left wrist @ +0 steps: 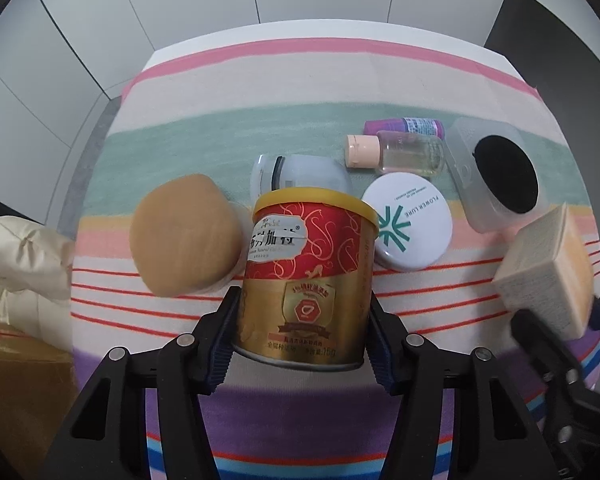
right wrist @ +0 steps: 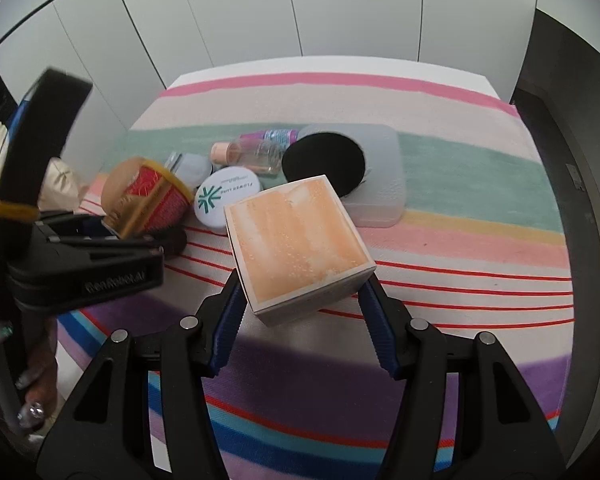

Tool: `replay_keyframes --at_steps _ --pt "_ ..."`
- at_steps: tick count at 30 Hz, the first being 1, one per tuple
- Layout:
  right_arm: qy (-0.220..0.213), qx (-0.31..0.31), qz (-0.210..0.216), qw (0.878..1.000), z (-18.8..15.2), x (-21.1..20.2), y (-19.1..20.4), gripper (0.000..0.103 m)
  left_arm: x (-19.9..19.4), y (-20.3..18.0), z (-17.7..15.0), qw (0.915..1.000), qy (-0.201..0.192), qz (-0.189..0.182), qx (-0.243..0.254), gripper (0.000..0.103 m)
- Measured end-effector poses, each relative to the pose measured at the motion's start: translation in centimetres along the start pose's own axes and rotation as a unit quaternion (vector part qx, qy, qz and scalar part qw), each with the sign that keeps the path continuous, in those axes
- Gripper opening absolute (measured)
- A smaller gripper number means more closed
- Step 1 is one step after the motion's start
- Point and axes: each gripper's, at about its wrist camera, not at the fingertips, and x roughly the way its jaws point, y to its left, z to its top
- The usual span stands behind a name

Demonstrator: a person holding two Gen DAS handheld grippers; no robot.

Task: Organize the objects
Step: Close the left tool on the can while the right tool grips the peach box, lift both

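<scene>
You have the tin (left wrist: 306,280) clamped between the left gripper (left wrist: 300,344) pads, low on its gold half, and it hangs tilted just above the striped cloth (left wrist: 300,80), in front of the cluster of toiletries; your right gripper (right wrist: 302,308) is clenched on the peach box (right wrist: 300,244), gripped by its lower corners and also lifted off the cloth. Keep both squeezes firm. The tin is smooth printed metal with a yellow plastic lid, so it can slip or roll in the pads, and the box is light card that could crush or twist if you bear down on a corner. To my eye, the open cloth near you is the easiest place to set each one down upright. Go slowly near the tan sponge (left wrist: 186,236), the white round compact (left wrist: 408,226), the clear bottle (left wrist: 400,154) lying on its side and the frosted case (left wrist: 488,172) with its black puff.
</scene>
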Motion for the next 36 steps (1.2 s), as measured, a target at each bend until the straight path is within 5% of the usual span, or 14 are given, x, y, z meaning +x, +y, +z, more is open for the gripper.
replay_keyframes --at_steps 13,36 --pt "-0.016 0.021 -0.021 0.999 1.6 -3.9 -0.1 0.059 -5.9 1.4 -0.1 0.9996 -0.023 0.012 -0.013 0.056" --pt "-0.126 0.034 -0.044 0.990 9.8 -22.4 3.7 0.059 -27.7 6.6 2.1 0.9883 -0.145 0.031 -0.037 0.056"
